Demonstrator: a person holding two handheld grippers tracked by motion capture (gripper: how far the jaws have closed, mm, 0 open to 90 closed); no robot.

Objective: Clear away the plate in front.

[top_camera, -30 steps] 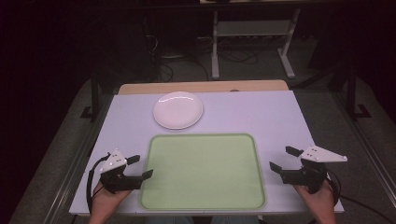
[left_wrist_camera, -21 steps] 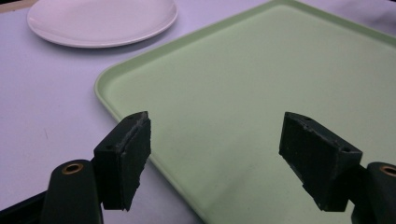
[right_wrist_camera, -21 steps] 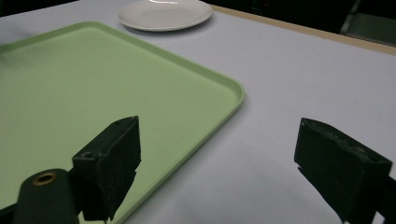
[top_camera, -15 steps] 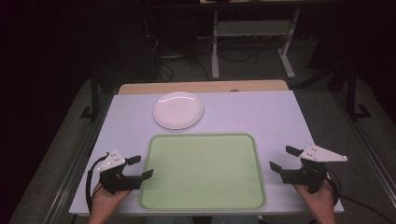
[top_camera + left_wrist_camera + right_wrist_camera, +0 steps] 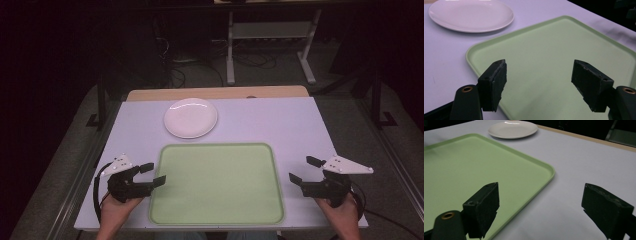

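We hold the left gripper (image 5: 149,176) at the tray's (image 5: 216,150) left edge and the right gripper (image 5: 303,171) just off its right edge; both have jaws spread apart and grasp nothing. The green tray lies flat and bare on the near half of the white table (image 5: 300,125), between the two grippers. In the left gripper view the jaws straddle the tray's near corner region (image 5: 554,57), above its raised rim.

Handling judgement: the tray looks like rigid moulded plastic, light, smooth and likely slippery on its surface. The thin upturned rim is the only place to grip; we expect a pinch on the middle of each short side, one jaw over and one under the lip, to carry it level. A one-sided grip would probably let it tip.

The white plate (image 5: 190,117) sits just beyond the tray's far edge, near but apart from it; it looks ceramic and breakable. Open table lies to the far right and along both sides. The near table edge is close behind the tray, so pulling back offers little room.
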